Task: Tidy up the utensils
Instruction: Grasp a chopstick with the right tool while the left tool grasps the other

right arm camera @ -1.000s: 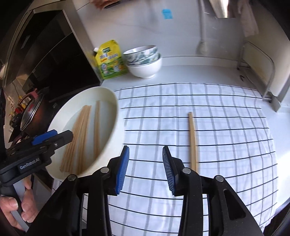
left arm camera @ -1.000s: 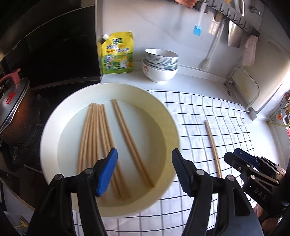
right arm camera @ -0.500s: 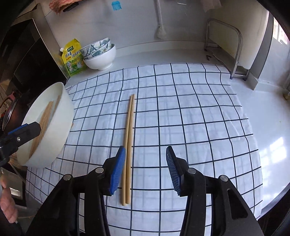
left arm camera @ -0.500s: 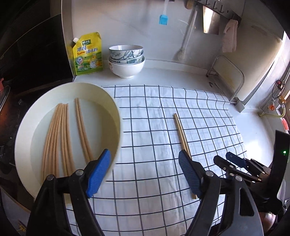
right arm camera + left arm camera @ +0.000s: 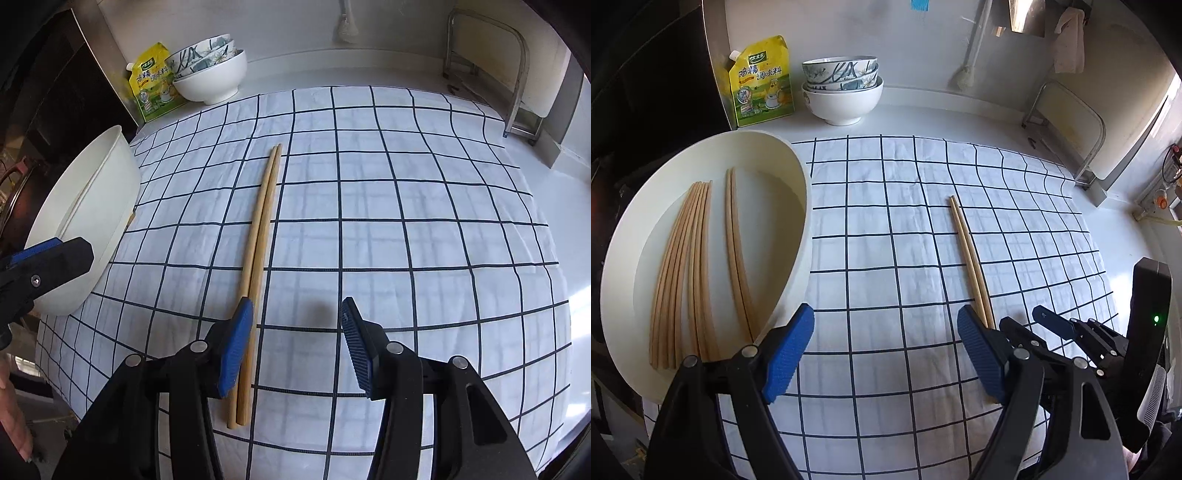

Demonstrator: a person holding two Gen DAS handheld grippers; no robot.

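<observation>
A pair of wooden chopsticks (image 5: 968, 254) lies side by side on the checked cloth (image 5: 886, 229); it also shows in the right wrist view (image 5: 258, 258). A large white bowl (image 5: 801, 206) at the cloth's left edge holds several more chopsticks (image 5: 687, 266). My left gripper (image 5: 882, 354) is open and empty over the cloth, between the bowl and the pair. My right gripper (image 5: 295, 350) is open and empty, low over the cloth, its left pad beside the pair's near end. The bowl's outer wall (image 5: 92, 206) shows at left in the right wrist view.
A yellow seasoning pouch (image 5: 761, 81) and stacked bowls (image 5: 842, 88) stand at the back of the counter. A metal rack (image 5: 1067, 122) stands at the back right. A dark stove area with a pot (image 5: 14, 184) lies left of the bowl.
Both grippers have swung right and come lower, from over the bowl toward the cloth. The chopstick pair now lies close to both grippers. Both grippers stay open.
</observation>
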